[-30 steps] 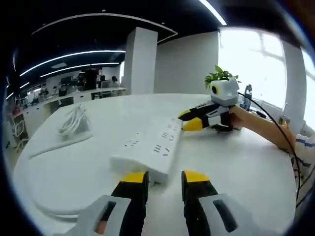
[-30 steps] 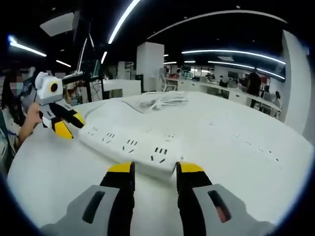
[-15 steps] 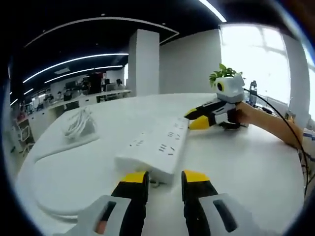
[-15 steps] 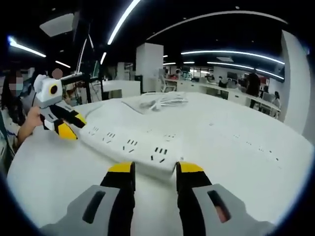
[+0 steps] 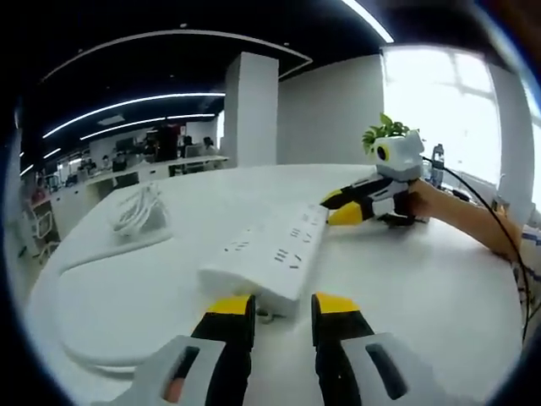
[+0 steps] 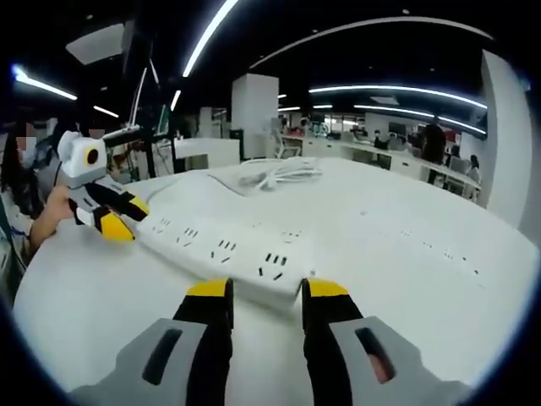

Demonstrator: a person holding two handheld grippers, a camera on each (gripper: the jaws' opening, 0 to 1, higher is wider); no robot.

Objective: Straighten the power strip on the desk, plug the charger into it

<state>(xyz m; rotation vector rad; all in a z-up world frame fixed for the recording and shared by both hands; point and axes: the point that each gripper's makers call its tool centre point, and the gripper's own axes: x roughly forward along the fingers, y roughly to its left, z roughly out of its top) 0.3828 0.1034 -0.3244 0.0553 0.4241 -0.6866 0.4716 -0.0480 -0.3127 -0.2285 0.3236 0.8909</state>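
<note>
Lying: power strip (image 5: 270,256) flat on the white desk (image 5: 423,288), one end at each gripper's tips
Cable: white coil (image 5: 138,210) further back on the desk, well apart from strip
Left gripper (image 5: 283,306): jaws spread, strip's end just ahead, contact unclear
Right gripper (image 6: 265,290): jaws spread at the strip's other end (image 6: 224,249)
Hand (image 5: 420,200): person's, holding the right gripper
Plant (image 5: 385,131): behind that gripper

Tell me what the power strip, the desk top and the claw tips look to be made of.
Power strip: likely hard white plastic, satin, with moulded socket slots. Desk top: smooth white, probably laminate or painted board; it shows soft ceiling glare. Right claw tips: yellow, matte, possibly rubber or plastic pads; black behind them.
</note>
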